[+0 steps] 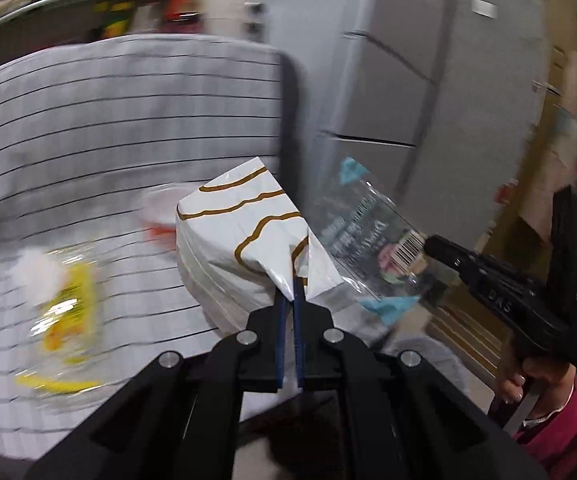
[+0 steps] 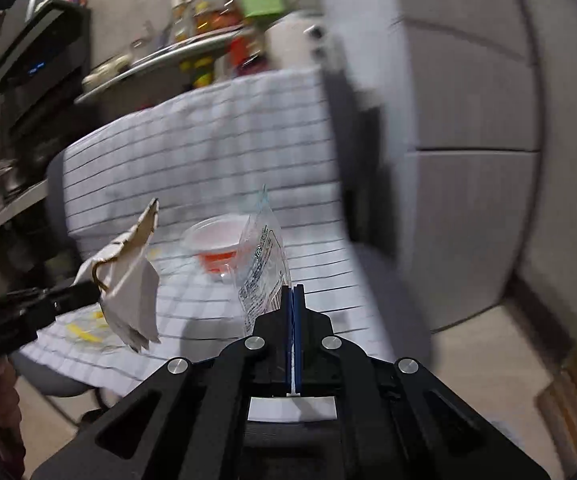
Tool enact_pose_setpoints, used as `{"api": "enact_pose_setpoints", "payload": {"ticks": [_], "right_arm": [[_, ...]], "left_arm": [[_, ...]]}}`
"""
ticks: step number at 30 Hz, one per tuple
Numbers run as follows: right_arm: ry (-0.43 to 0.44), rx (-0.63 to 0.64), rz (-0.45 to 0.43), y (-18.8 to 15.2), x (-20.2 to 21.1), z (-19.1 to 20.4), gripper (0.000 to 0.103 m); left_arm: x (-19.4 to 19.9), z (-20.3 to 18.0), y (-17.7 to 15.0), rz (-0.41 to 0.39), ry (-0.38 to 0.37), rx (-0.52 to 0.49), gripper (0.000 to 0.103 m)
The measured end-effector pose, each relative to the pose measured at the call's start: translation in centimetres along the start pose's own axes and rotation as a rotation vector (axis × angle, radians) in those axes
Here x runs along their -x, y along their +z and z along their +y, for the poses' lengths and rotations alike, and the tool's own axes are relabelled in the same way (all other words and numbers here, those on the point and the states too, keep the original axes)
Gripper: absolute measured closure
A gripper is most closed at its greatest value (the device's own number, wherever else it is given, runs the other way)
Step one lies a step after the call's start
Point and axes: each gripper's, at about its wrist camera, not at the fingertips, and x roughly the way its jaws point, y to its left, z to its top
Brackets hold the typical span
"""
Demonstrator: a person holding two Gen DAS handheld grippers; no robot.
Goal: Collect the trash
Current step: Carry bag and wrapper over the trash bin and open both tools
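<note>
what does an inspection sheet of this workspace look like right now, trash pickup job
surface: table under a white checked cloth, blurred by motion.
job's things: white paper bag with brown lines lifted clear of the cloth; clear plastic wrapper with barcode also lifted.
clutter: clear plastic cup with red residue on the cloth; crumpled clear wrapper with yellow print and a white wad near the cloth's edge.
grippers: left gripper shut on the paper bag; right gripper shut on the plastic wrapper.
cables: nothing seen.
surroundings: grey fridge beside the table; shelf of bottles behind it; a hand in a dark red sleeve.
</note>
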Motion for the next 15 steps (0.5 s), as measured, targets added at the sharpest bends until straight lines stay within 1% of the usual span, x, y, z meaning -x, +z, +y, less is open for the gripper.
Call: {"api": "enact_pose_setpoints", "payload": {"ticks": [1, 2, 4, 5, 7, 9, 12, 15], "right_arm": [[-0.039, -0.005, -0.008, 0.0, 0.6, -1.0, 0.102], [-0.087, -0.016, -0.016, -0.2, 1.7, -2.4, 0.102], [-0.150, -0.036, -0.020, -0.6, 3.0, -4.6, 0.102], [-0.186, -0.043, -0.021, -0.9, 3.7, -5.5, 0.102], [-0.273, -0.065, -0.014, -2.0, 5.5, -7.8, 0.102], [-0.328, -0.099, 0.001, -3.1, 6.7, -9.7, 0.102], [-0.416, -0.164, 0.020, -5.2, 8.5, -12.9, 0.102], [-0.483, -0.211, 0.035, -7.1, 9.5, -15.2, 0.102]], "left_arm": [[-0.6, -1.2, 0.1, 0.003, -0.027, -0.015, 0.102], [-1.8, -3.3, 0.2, 0.008, -0.076, -0.043, 0.102], [-3.2, -6.0, 0.1, 0.018, -0.133, -0.079, 0.102], [-4.1, -7.8, 0.0, 0.025, -0.177, -0.102, 0.102], [-5.7, -11.0, -0.5, 0.044, -0.247, -0.145, 0.102], [-7.0, -13.6, -1.2, 0.061, -0.302, -0.180, 0.102], [-9.0, -17.2, -2.6, 0.104, -0.374, -0.223, 0.102], [-10.9, -19.4, -4.3, 0.153, -0.414, -0.260, 0.102]]}}
